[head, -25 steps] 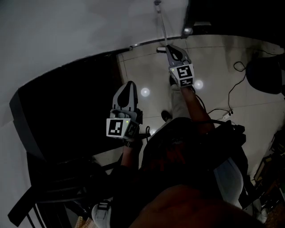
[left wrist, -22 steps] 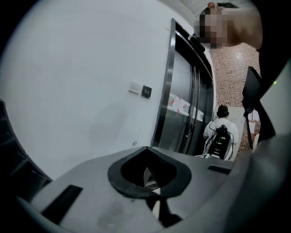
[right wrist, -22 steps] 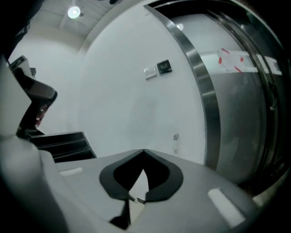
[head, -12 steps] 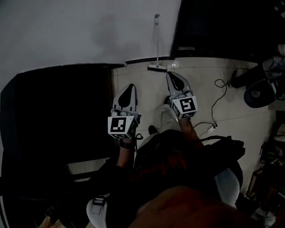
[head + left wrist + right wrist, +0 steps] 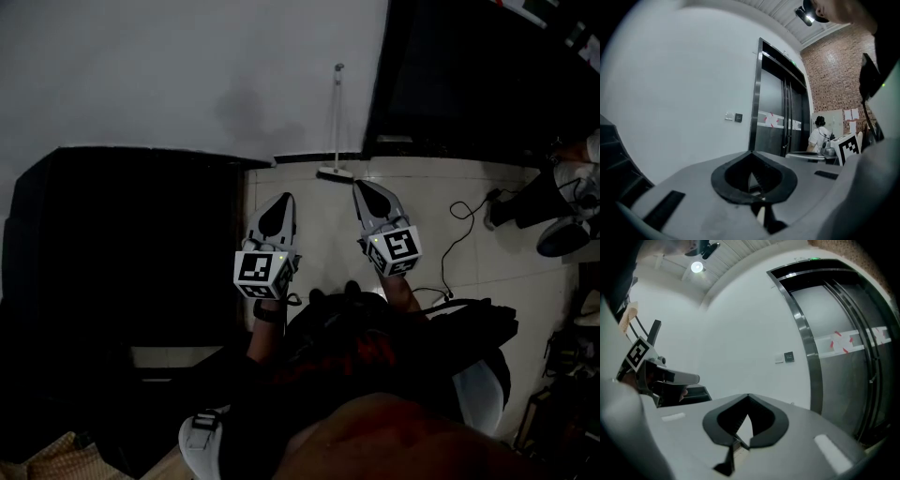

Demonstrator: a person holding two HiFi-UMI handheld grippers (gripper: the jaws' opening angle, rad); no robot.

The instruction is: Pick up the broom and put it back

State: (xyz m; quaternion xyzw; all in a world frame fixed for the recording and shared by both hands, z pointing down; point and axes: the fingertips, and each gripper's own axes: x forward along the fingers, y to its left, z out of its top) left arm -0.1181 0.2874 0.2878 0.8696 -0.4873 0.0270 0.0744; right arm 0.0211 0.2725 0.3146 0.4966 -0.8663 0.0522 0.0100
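The broom (image 5: 337, 122) stands upright against the white wall, thin handle up and its head (image 5: 334, 172) on the pale floor by the dark door frame. Nothing holds it. In the head view both grippers hover side by side short of it, pointing at the wall. My left gripper (image 5: 280, 200) is shut and empty; in its own view its tips (image 5: 751, 153) meet at a point. My right gripper (image 5: 367, 187) is shut too and empty, tips (image 5: 749, 396) together, just right of the broom's head and apart from it.
A big black block (image 5: 122, 244) fills the floor at the left. A dark lift door (image 5: 450, 84) stands right of the broom. A cable (image 5: 459, 220) trails over the floor at the right. A person in a white top (image 5: 818, 137) stands far off.
A second ago the right gripper's tips were at the broom's handle; now both grippers have drawn back and risen, and the broom stands alone against the wall.
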